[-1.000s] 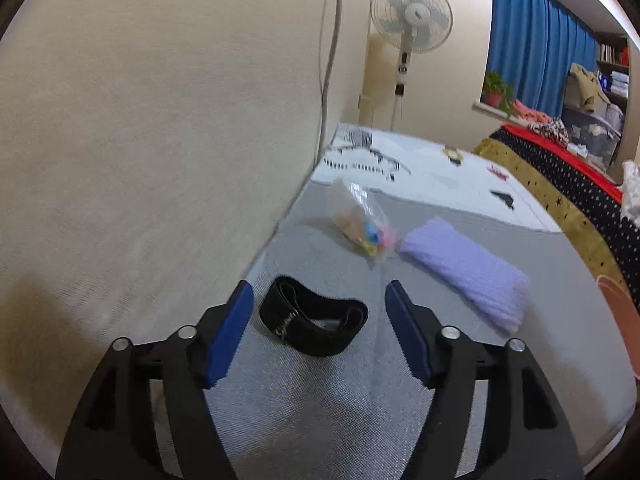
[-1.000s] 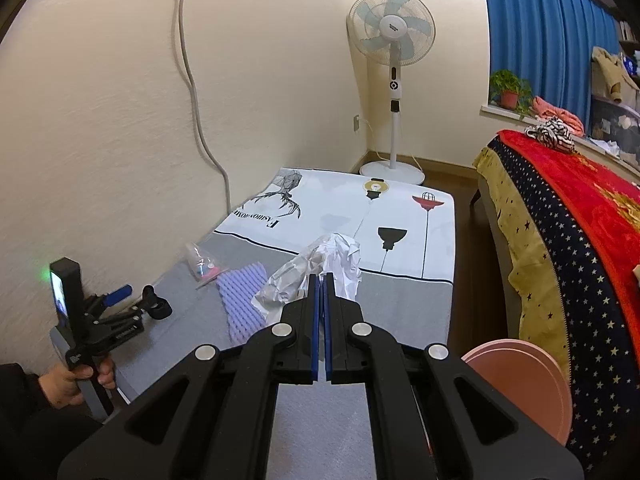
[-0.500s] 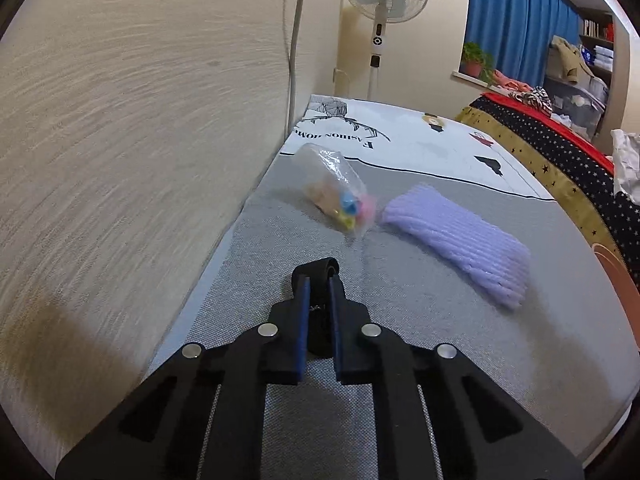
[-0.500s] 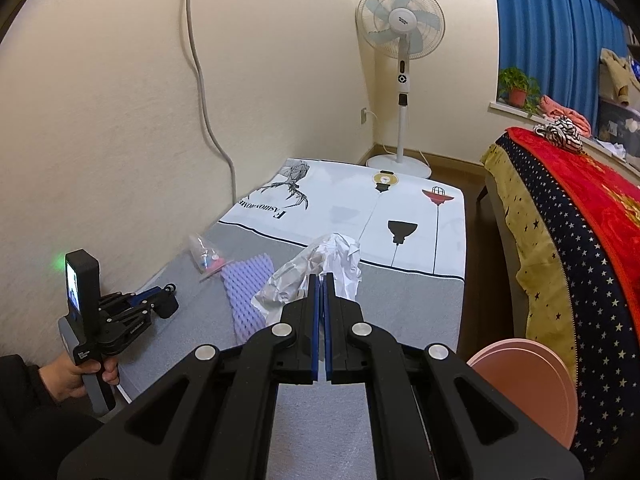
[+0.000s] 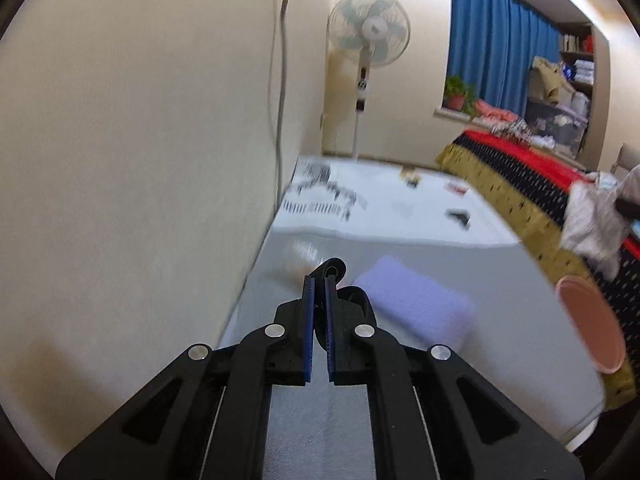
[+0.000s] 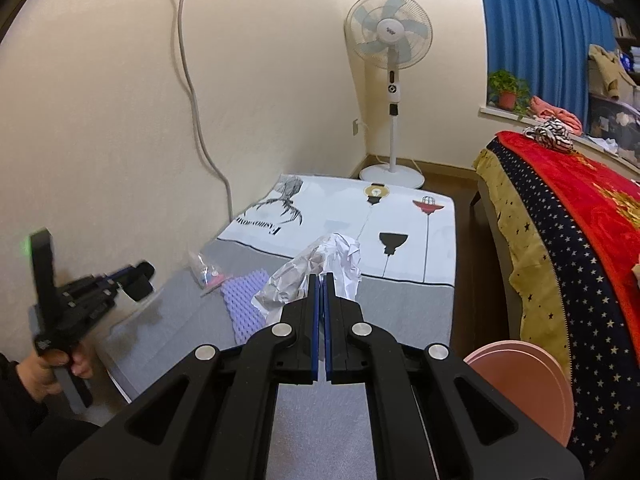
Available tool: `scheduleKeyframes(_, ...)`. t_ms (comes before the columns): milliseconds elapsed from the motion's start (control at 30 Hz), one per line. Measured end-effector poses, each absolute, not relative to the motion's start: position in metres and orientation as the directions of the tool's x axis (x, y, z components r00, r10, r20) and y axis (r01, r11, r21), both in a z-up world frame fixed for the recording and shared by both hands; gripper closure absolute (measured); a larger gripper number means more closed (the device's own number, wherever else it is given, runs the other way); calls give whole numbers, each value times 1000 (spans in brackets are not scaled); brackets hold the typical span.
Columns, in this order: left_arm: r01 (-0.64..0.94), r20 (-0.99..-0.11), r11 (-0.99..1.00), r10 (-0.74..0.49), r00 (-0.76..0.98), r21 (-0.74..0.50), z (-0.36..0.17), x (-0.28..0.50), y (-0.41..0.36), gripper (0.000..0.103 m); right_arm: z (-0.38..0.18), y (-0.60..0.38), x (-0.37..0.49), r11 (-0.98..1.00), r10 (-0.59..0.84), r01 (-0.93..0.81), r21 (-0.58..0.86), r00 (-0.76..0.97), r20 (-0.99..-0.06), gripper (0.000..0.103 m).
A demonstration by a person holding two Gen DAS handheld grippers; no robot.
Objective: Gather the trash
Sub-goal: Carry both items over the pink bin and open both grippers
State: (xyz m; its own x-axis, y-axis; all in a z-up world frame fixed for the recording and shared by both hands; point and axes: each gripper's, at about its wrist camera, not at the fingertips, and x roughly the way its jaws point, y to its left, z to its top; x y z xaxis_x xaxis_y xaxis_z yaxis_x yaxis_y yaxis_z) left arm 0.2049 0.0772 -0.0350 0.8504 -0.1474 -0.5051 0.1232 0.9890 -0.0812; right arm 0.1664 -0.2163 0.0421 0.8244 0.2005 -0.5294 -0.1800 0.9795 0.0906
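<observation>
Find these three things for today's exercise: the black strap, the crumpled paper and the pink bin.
black strap [image 5: 352,298], left wrist view, on the loop beside the gripper fingers.
crumpled paper [image 6: 340,254], right wrist view, on its white upper folds.
pink bin [image 6: 520,372], right wrist view, on its rim.

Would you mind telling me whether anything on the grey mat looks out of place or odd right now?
Two loose items lie by the wall: a clear bag of small colourful bits, and a purple knitted cloth askew beside it. The left gripper pinches a black band, and the right gripper holds crumpled paper.
</observation>
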Motion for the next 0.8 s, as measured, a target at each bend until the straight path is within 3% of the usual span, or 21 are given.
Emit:
scheduleKeyframes(233, 210, -405, 974, -226, 886, -83, 60, 193, 39, 98, 75, -241, 144, 978, 199, -146, 147, 854, -480, 101)
scheduleKeyframes(400, 290, -386, 953, -303, 872, -93, 101, 191, -10, 98, 90, -264, 125, 983, 173, -121, 140, 873, -457, 101)
scheduleKeyframes(800, 540, -500, 838, -504, 704, -85, 75, 202, -188, 98, 75, -363, 105, 989, -5, 78, 128, 869, -494, 101)
